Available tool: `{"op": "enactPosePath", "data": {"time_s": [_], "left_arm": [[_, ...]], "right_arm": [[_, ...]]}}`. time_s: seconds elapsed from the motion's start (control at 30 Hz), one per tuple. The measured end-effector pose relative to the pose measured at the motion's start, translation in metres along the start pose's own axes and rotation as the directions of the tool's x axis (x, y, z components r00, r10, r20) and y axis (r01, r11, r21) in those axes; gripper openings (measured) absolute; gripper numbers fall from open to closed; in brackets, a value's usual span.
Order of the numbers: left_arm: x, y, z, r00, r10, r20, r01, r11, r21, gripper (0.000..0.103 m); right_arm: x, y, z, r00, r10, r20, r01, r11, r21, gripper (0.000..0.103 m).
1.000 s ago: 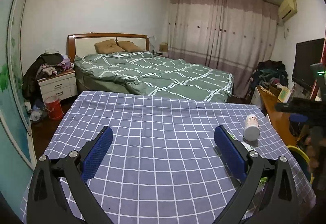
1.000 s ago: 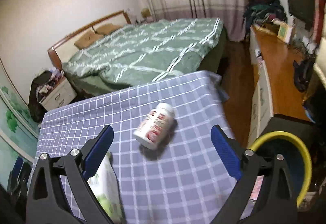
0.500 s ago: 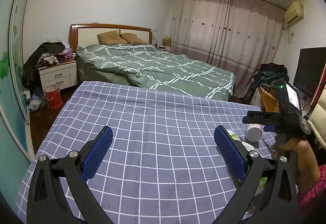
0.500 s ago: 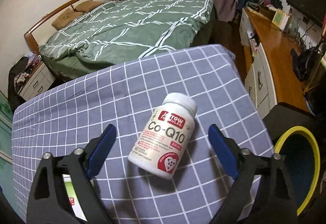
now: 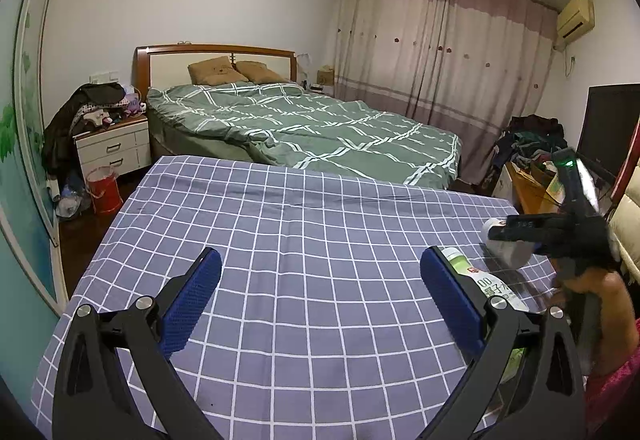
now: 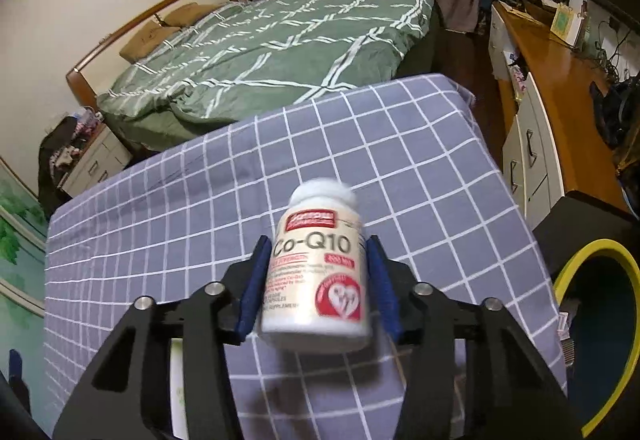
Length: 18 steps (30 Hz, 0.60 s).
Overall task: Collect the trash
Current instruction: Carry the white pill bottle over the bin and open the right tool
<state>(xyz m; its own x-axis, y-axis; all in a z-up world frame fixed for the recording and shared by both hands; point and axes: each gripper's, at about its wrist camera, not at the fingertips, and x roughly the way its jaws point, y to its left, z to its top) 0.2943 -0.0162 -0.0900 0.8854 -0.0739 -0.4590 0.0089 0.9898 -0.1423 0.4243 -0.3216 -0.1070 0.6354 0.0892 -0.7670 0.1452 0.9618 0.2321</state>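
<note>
The pill bottle (image 6: 316, 272) is motion-blurred and its small print unreadable; whether it touches the checked cloth (image 6: 400, 167) cannot be told. The yellow-rimmed bin (image 6: 596, 272) is cut off by the picture's right edge. The green-and-white packet (image 5: 486, 282) lies partly hidden behind a finger (image 5: 450, 298).

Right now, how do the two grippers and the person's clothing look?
Both the left gripper and the right gripper have black angular frames with silver screws at the joints and dark blue, textured pads. Seen from the left, the right gripper carries a small green light on top. A pink sleeve shows at the edge.
</note>
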Motion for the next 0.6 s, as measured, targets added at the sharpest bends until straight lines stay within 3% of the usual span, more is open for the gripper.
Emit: {"op": "enactPosePath", "data": {"time_s": [0.4,0.53,0.6], "left_arm": [[0.003,-0.001,-0.003,1.000,-0.004,-0.009,0.004,1.000,0.004,0.098],[0.002,-0.003,-0.004,1.000,-0.009,-0.013,0.009,1.000,0.006,0.098],[0.002,-0.004,-0.004,1.000,-0.010,-0.014,0.010,1.000,0.009,0.098]], "right_arm": [[-0.083,0.000,-0.048,0.993,0.104,0.049,-0.101,0.993,-0.067,0.045],[-0.118,-0.029,-0.066,0.993,0.065,0.099,-0.059,0.997,-0.059,0.045],[-0.132,-0.058,-0.071,0.992,0.006,0.123,-0.004,1.000,-0.019,0.045]]}}
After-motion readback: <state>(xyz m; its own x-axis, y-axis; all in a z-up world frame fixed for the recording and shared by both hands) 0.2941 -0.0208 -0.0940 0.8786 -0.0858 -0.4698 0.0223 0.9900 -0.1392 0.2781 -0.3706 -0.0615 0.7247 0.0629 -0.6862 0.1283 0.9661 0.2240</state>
